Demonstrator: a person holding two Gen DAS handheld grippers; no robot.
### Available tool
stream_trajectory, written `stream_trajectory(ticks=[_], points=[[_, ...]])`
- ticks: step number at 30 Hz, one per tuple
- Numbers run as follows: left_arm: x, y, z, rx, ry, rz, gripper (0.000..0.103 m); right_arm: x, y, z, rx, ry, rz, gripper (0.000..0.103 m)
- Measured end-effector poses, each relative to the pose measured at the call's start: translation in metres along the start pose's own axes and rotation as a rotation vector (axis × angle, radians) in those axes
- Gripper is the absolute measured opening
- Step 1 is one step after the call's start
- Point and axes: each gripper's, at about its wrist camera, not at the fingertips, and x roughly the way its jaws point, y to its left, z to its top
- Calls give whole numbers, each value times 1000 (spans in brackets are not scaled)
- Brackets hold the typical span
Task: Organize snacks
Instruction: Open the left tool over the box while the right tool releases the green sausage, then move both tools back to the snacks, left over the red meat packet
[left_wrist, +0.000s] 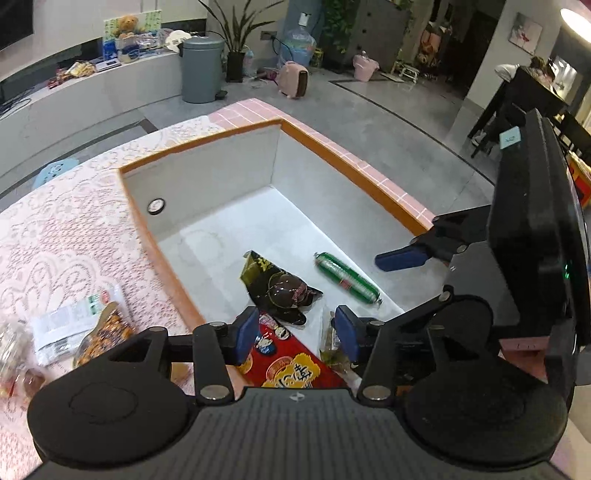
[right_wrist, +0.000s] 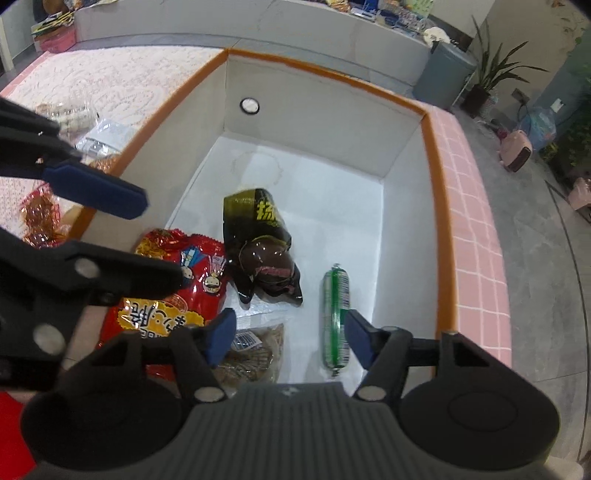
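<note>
An open white box with an orange rim (left_wrist: 192, 147) (right_wrist: 325, 70) stands on the table. In it lie a red snack bag (left_wrist: 291, 362) (right_wrist: 177, 280), a dark bag with a brown egg-shaped snack (left_wrist: 284, 288) (right_wrist: 262, 251), a green sausage (left_wrist: 347, 277) (right_wrist: 336, 317) and a clear pack of brownish snacks (right_wrist: 255, 354). My left gripper (left_wrist: 297, 334) is open and empty above the box's near end. My right gripper (right_wrist: 288, 338) is open and empty over the box, near the sausage. It shows in the left wrist view (left_wrist: 402, 258).
Loose snack packs lie on the pink lace tablecloth (left_wrist: 74, 221) left of the box: a bag of orange snacks (left_wrist: 103, 336), a white pack (left_wrist: 62, 325) and clear packs (right_wrist: 70, 114). A grey bin (left_wrist: 201, 70) and a plant stand beyond on the floor.
</note>
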Motion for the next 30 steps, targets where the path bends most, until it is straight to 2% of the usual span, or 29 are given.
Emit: stream_trajectory(ticks=[4,8,14,18,24,28,30], points=[[-21,4,-2,-17,-21,19,56,-19,5,-2,17,-50,1,72],[-45,10,-11,-49,-59,56,56,-40,17,-1,24,-136,20,78],[-81,27,-32,-107,-132,132,56,-61,45,-3,31,-265,44,78],[-97,36,-46,-130,-142,148,56,-70,67,-1,20,-322,98,78],[-106,60,-69,-170,-113,186,56,-71,111,2,-72,-333,164,77],[-109,79,-88,-193,-96,165,56,-67,135,5,-137,-323,188,76],[-109,89,-95,-195,-90,143,56,-66,145,7,-174,-322,199,69]])
